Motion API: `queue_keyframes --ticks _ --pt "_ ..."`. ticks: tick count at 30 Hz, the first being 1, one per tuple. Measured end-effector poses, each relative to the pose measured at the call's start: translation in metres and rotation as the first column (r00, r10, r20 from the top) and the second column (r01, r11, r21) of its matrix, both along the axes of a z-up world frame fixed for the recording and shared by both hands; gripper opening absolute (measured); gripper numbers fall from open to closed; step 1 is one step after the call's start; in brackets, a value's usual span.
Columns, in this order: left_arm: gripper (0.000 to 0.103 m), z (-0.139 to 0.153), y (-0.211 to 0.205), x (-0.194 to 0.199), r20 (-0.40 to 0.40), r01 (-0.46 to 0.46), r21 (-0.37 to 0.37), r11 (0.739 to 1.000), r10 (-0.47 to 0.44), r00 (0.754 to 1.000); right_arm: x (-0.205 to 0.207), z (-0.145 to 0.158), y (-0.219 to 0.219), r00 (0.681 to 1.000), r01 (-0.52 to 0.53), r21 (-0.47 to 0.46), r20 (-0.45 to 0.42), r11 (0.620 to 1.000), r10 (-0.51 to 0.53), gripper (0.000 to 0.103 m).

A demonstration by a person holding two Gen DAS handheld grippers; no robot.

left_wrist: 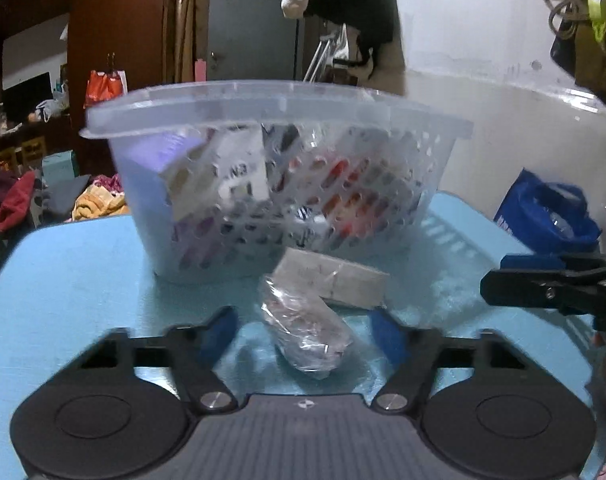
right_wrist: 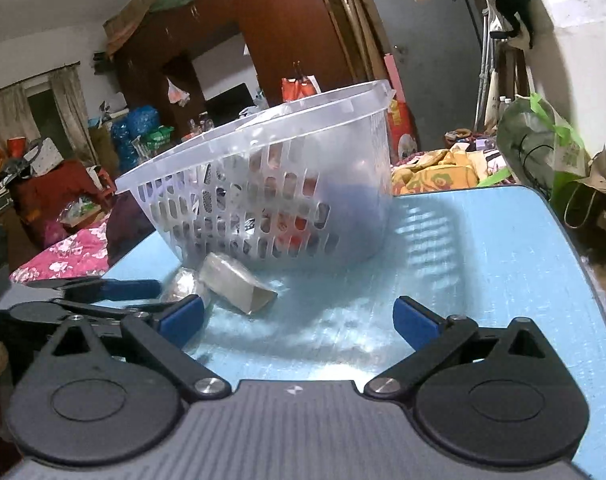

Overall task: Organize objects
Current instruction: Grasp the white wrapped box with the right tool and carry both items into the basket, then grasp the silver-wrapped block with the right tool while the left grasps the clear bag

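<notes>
A clear perforated plastic basket stands on the blue table and holds several small boxes. In front of it lie a grey box and a clear plastic-wrapped packet. My left gripper is open, its blue pads either side of the packet without gripping it. My right gripper is open and empty over bare table, to the right of the box and the packet. The basket shows tilted in the right wrist view. The left gripper appears there at the left; the right gripper appears at the left view's right edge.
A blue bag sits past the table's right edge. Clothes and bedding lie beyond the far edge, a pink flowered cloth at the left, a green bag at the right. A white wall stands close behind the basket.
</notes>
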State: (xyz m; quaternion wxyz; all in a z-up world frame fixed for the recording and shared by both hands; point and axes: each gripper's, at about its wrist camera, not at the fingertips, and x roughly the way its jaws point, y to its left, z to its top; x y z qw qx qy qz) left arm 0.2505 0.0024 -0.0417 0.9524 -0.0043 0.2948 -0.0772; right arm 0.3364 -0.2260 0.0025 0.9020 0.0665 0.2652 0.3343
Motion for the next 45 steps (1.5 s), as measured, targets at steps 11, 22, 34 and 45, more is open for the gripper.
queue_keyframes --ticks 11,22,34,45 --pt "0.051 0.009 0.046 -0.035 0.075 -0.066 -0.054 0.996 0.070 0.995 -0.005 -0.006 0.053 0.992 -0.094 -0.144 0.065 0.985 0.105 0.103" --pt "0.051 0.004 0.069 -0.035 0.100 -0.046 -0.138 0.989 0.060 0.993 0.009 -0.010 0.093 0.975 -0.179 -0.294 0.074 0.939 0.209 0.074" --pt "0.051 0.001 0.076 -0.034 0.107 0.009 -0.217 0.976 0.014 0.994 0.004 -0.008 0.083 0.972 -0.207 -0.271 0.053 0.940 0.230 0.042" --pt "0.051 -0.003 0.087 -0.036 0.124 0.090 -0.323 0.942 -0.052 0.991 -0.015 0.001 0.052 0.971 -0.191 -0.118 0.126 0.975 0.205 0.039"
